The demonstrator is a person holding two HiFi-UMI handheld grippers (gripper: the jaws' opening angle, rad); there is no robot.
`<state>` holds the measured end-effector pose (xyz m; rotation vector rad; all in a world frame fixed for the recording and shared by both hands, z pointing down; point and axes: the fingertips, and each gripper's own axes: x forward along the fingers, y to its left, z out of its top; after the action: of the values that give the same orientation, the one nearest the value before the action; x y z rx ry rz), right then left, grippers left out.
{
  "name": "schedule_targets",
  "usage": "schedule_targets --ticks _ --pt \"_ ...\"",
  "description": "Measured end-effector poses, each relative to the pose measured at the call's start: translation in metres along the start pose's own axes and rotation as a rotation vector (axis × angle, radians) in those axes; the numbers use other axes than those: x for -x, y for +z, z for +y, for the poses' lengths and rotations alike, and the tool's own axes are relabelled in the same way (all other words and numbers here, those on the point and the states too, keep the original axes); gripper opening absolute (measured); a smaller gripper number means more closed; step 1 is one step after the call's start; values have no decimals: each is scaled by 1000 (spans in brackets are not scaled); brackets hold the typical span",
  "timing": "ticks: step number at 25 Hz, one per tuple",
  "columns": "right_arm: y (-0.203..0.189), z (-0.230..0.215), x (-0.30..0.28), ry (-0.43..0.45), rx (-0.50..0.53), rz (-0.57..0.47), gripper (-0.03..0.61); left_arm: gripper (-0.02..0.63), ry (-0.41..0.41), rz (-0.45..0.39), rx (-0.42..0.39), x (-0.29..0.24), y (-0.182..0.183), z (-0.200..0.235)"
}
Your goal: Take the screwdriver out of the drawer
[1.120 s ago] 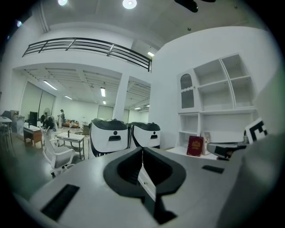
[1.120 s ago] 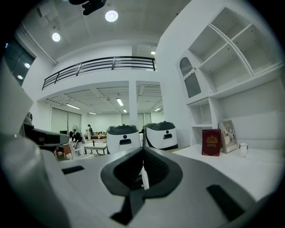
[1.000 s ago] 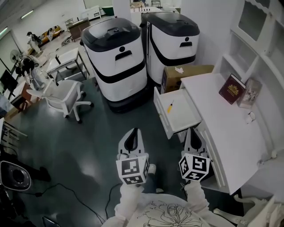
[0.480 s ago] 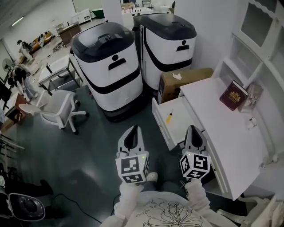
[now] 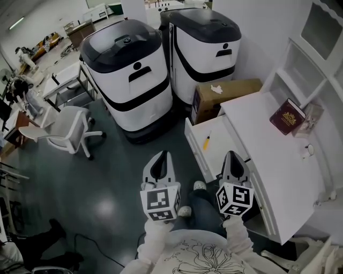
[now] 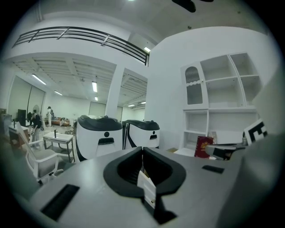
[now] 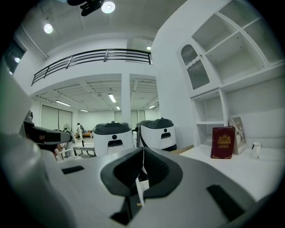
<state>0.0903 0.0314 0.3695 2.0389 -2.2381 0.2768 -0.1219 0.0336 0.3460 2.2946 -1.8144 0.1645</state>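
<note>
Left claw (image 5: 162,155) and right claw (image 5: 233,154) closed, empty, nearer the open drawer (image 5: 215,131) than before, screwdriver (image 5: 206,142) inside

We see bright, even indoor light throughout. In the head view the dark floor (image 5: 103,206) carries a pale patch of glare, the white bench (image 5: 268,155) is nearly washed out, and straight lines bow toward the edges. Both gripper views are round fisheye pictures with black corners. Ceiling lamps (image 7: 107,6) flare in the right one and strip lights (image 6: 95,86) glow in the left. Up close, the left gripper (image 6: 142,149) and right gripper (image 7: 143,150) look soft.
</note>
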Motion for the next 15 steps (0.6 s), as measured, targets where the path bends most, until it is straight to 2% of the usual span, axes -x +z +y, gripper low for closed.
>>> schedule_targets --ticks 15 --pt "-5 -28 -108 45 -2 63 4 11 68 52 22 -97 -5 11"
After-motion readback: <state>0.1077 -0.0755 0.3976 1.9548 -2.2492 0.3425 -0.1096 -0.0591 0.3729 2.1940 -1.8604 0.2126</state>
